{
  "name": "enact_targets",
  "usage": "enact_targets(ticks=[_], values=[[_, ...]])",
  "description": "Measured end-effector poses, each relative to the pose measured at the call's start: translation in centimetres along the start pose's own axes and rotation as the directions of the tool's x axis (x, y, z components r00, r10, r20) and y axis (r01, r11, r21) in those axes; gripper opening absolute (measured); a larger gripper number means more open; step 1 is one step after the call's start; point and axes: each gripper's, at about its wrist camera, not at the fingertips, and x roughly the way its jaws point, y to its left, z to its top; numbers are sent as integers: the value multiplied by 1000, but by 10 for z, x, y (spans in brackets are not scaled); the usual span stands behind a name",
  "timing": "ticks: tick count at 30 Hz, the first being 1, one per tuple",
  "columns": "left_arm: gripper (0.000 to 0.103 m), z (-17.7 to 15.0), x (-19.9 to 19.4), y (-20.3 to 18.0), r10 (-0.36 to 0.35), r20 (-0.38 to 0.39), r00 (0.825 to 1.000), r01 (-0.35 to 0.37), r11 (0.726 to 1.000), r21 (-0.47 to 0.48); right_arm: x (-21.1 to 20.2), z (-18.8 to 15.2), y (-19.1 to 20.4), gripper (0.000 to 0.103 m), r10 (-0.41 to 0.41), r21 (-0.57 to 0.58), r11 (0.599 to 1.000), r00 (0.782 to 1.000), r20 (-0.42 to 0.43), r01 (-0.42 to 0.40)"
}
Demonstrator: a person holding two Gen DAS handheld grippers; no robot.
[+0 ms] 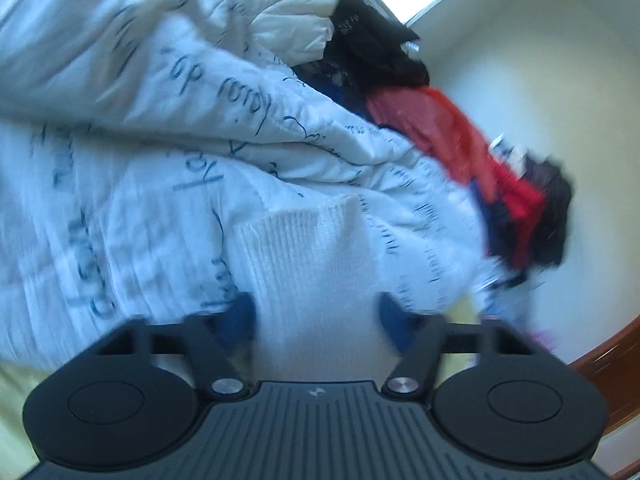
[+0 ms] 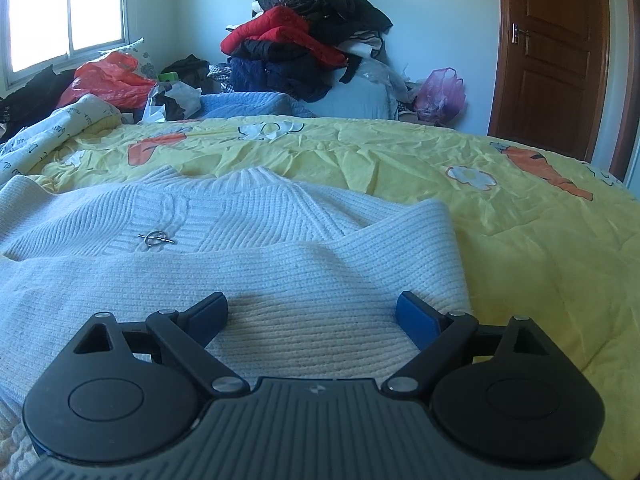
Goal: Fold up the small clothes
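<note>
Blurred left tool [image 1: 316,312] gripping sweater [image 1: 316,256]

Home bedrm: bed w/ yellow quilt [image 2: 400,152], clothes pile [image 2: 304,40], wood door [image 2: 552,52]

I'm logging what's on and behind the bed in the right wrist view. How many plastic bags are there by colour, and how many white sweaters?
Red-orange plastic bag: 1
Purple plastic bag: 1
White knit sweater: 1
Total: 3

The left gripper is closed on a white knit piece; the right gripper is open above the sweater.
</note>
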Motion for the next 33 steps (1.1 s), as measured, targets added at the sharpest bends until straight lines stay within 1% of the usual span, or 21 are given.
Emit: enact_targets(ticks=[2,4,6,8,11,13,14,15,16,18,20,22,23,24,25,26,27,28,29,31,33], values=[[21,-3,3,-7,106,6,994,-107,991,83,0,0,0,91,0,-1,1000,1000,0,0],[12,-6,-2,-14,135,32,990,-138,981,138,0,0,0,91,0,0,1000,1000,0,0],[9,-11,-16,-28,139,89,986,-154,969,194,0,0,0,91,1,1,1000,1000,1,-1],[8,-19,-36,-51,101,154,983,-139,955,262,-1,0,0,91,2,2,1000,1000,2,-2],[8,-46,-71,-99,-37,196,980,-37,932,361,-1,0,-1,92,5,5,1000,1000,3,-5],[8,-81,-93,-137,-142,185,972,42,887,459,-1,0,-1,92,7,6,1000,1000,4,-7],[8,-102,-102,-155,-193,172,966,79,854,514,-1,0,-1,92,7,7,1000,1000,5,-7],[8,-131,-111,-174,-252,142,957,129,810,572,-1,0,0,92,7,7,1000,1000,5,-7],[8,-152,-114,-187,-291,109,951,169,780,603,-1,0,-1,91,7,7,1000,1000,5,-7],[8,-206,-119,-210,-352,-7,936,271,709,650,-1,0,-1,91,10,11,1000,1000,7,-10],[8,-262,-116,-225,-355,-151,922,360,652,667,-2,0,-3,91,15,19,1000,1000,9,-15],[9,-307,-108,-231,-307,-273,912,409,618,672,-2,0,-4,91,21,28,999,1000,11,-22],[10,-326,-103,-233,-263,-327,908,419,596,685,-2,0,-4,91,24,32,999,1000,11,-24],[14,-343,-100,-233,-215,-348,913,406,572,713,-2,0,-5,91,25,34,999,1000,10,-25],[17,-353,-105,-230,-206,-326,923,385,545,745,-2,0,-5,91,25,34,999,1000,10,-25],[27,-357,-114,-226,-232,-302,925,380,513,770,-2,0,-5,91,25,34,999,1000,10,-25],[49,-356,-121,-223,-251,-307,918,394,496,774,-2,0,-5,91,25,34,999,1000,11,-25],[63,-351,-128,-218,-268,-319,909,414,489,768,-2,0,-6,92,27,36,999,1000,11,-27],[83,-344,-137,-210,-293,-306,906,417,487,767,-2,0,-6,92,31,39,999,999,11,-31],[86,-335,-159,-193,-357,-224,907,386,492,780,-2,0,-6,93,38,43,998,999,12,-38],[91,-320,-164,-177,-371,-198,907,377,507,776,-2,-1,-6,93,37,43,998,999,11,-38]])
